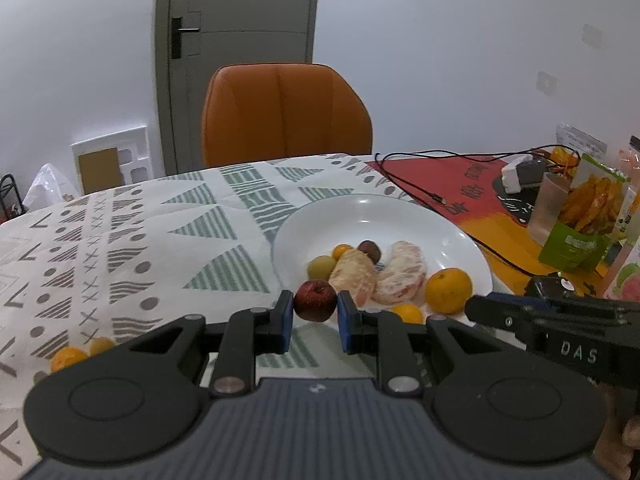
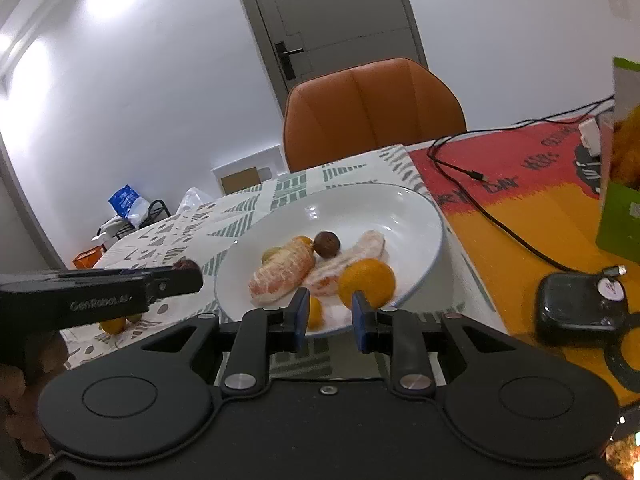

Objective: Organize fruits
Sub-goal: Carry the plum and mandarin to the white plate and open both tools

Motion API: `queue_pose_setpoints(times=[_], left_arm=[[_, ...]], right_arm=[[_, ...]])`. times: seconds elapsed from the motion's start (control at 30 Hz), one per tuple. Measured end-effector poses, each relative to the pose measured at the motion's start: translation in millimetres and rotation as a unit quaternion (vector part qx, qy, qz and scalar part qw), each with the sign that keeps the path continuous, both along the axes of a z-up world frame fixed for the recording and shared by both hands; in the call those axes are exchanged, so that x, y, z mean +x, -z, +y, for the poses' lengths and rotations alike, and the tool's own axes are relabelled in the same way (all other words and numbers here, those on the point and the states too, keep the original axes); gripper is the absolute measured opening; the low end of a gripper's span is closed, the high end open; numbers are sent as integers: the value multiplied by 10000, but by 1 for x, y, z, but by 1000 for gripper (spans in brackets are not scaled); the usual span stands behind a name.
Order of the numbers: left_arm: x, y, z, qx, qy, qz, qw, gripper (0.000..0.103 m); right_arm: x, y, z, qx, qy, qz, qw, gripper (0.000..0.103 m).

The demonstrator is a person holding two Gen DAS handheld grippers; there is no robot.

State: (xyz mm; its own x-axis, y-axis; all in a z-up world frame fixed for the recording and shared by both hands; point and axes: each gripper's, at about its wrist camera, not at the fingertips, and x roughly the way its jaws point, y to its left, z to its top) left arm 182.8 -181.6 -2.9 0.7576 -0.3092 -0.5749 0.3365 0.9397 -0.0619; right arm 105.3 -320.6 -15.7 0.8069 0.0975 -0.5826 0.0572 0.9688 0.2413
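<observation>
**Risks at the plate: small red fruit held, right fingers empty**

At the far left of the tabletop (image 1: 132,232), two small orange fruits (image 1: 82,354) are seen loose on the patterned cloth, outside the plate. They are round and could be rolled off the edge if the cloth is dragged or bumped.

Next, the left gripper (image 1: 315,316) is seen with its fingers closed narrowly on a small dark red fruit (image 1: 316,300), held at the near rim of the white plate (image 1: 360,208). The grip is taken on a rounded skin by flat blue pads. A slip is judged possible if the fingers are loosened before the fruit is over the dish, and bruising if they are squeezed harder.

In the plate, two peeled citrus pieces (image 1: 378,276) are crowded against small round fruits. A dropped fruit could knock these outward.

To the right, the right gripper (image 2: 331,314) is held with fingers parted and empty, just before the mandarin (image 2: 367,282). A collision between the two grippers is possible, since both are working at the same rim. The black cable (image 2: 500,220) beyond could be snagged.
</observation>
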Motion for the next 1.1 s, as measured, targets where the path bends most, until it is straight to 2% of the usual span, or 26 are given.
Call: queue_pose_setpoints(times=[0.6,0.77,0.83,0.93,1.1], left_arm=[[6,-5,-28,-4,224,-22,9997,23],[5,-7,-21,-16,149,29,9999,35],[2,-8,-16,8,90,-34,10000,49],[-2,-9,-6,54,-53,-101,9999,63],[-7,-10,11,90,-230,-146,9996,74]], right_arm=[[-14,1,-10,143,130,-51,9998,25],[-14,1,-7,169,90,-42,9998,26],[-14,1,-5,174,58,-53,9998,27],[-13,0,0,183,23,-62,9998,29],[-10,0,12,189,-104,-62,9997,30]])
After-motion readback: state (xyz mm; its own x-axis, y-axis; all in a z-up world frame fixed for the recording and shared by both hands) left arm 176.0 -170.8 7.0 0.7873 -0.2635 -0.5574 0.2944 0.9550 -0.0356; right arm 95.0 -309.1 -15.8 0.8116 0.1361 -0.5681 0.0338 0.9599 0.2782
